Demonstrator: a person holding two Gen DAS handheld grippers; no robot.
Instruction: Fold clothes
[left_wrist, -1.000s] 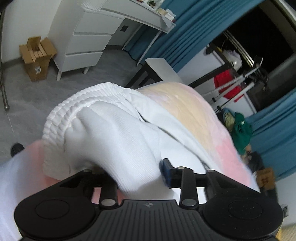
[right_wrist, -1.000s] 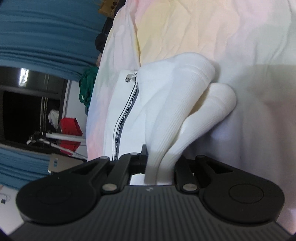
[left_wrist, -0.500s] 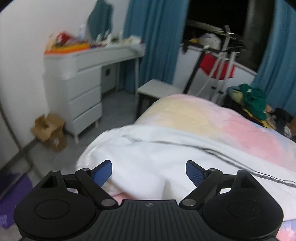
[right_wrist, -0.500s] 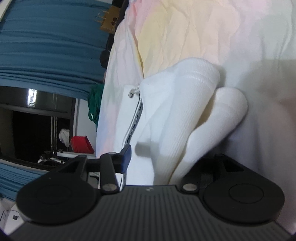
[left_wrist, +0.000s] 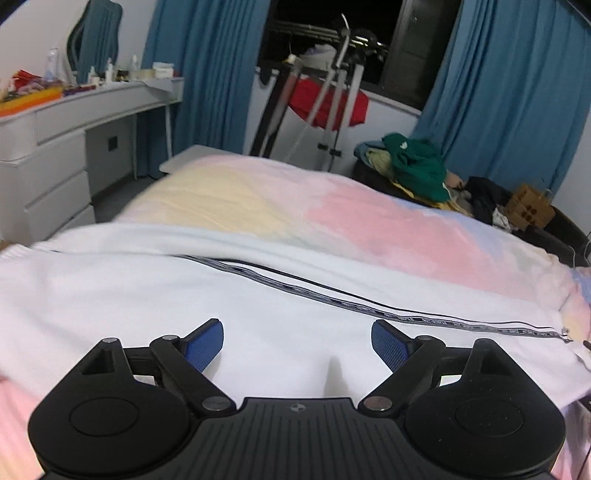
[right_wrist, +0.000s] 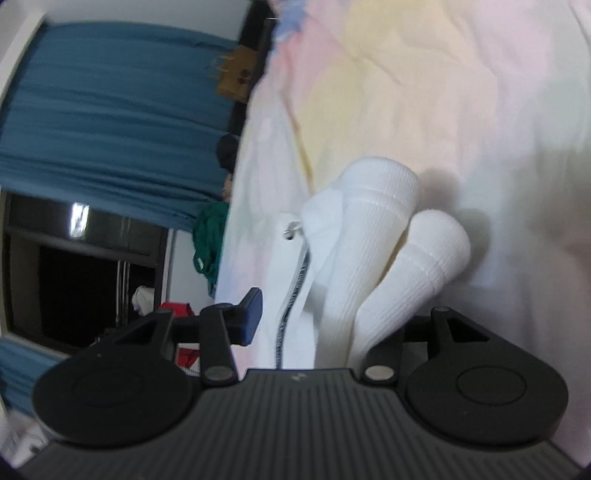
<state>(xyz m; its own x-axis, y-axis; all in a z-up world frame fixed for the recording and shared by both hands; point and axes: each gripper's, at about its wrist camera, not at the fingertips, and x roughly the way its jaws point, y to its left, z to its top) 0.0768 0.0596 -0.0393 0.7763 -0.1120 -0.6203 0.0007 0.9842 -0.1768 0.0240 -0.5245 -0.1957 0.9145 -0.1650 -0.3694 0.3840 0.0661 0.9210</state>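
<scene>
No legible text anywhere.

Both grippers (left_wrist: 297, 341) (right_wrist: 325, 317): black ribbed body w/ round side discs, silver pivot pins, blue pads (left_wrist: 205, 345).

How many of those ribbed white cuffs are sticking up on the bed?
2. The larger ribbed cuff stands nearer the zip, and the smaller ribbed cuff is just to its right, both lying against the pastel bedspread. Their lower ends are hidden behind the tongs' body.
</scene>
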